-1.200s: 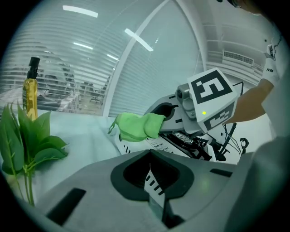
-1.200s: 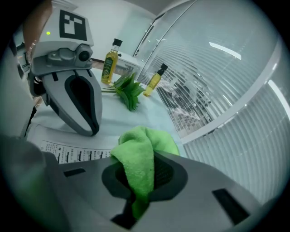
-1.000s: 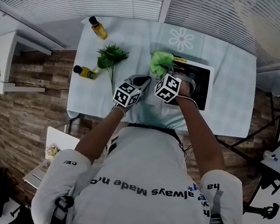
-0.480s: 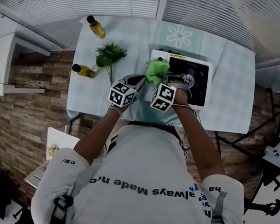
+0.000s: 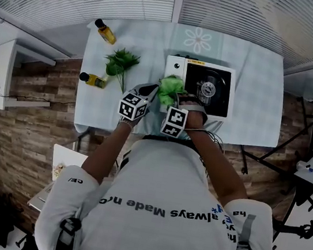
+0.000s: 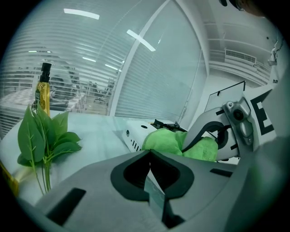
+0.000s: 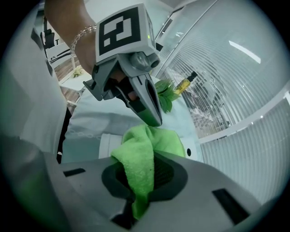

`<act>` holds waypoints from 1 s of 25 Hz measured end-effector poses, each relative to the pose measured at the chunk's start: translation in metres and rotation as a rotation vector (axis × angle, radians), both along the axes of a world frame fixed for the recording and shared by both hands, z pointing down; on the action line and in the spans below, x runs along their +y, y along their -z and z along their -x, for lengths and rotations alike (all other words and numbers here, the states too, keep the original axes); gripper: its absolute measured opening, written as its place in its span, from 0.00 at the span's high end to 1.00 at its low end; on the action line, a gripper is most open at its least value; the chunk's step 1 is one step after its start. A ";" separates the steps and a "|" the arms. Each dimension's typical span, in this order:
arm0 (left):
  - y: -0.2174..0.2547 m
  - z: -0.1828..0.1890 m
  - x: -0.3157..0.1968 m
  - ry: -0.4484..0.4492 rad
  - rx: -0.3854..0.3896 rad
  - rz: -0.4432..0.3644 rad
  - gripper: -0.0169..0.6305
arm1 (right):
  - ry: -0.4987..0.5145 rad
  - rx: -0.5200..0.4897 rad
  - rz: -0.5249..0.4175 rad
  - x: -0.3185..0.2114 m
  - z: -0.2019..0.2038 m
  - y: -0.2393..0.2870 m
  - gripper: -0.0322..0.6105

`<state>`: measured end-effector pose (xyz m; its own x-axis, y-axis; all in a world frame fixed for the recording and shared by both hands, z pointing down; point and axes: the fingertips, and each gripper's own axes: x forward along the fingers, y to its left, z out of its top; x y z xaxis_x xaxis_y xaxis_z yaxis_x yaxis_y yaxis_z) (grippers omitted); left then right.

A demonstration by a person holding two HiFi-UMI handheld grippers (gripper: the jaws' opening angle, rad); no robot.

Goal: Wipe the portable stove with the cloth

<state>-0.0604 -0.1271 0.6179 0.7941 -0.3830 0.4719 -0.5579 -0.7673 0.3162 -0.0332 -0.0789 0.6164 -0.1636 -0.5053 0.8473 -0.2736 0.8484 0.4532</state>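
Green cloth [image 7: 145,152] sits pinched in right gripper [image 7: 136,206], unclear from overhead.

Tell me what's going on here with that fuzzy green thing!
A person is wiping a portable stove on a table. They hold a gripper in each hand. The right gripper is shut on a green cloth, which sits at the stove's near left corner. The left gripper is shut and empty, its tip close beside the cloth. A leafy sprig and two bottles sit off to the left.
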 end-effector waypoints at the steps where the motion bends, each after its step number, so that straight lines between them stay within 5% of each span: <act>1: 0.000 -0.001 0.000 -0.003 -0.002 -0.001 0.95 | -0.004 -0.002 0.001 0.003 0.001 0.000 0.91; 18: 0.010 -0.018 -0.001 -0.039 0.011 -0.013 0.95 | -0.124 -0.270 0.158 0.067 0.007 0.005 0.91; 25: 0.010 -0.036 0.010 -0.093 0.008 -0.013 0.95 | -0.153 -0.285 0.219 0.086 -0.020 0.002 0.91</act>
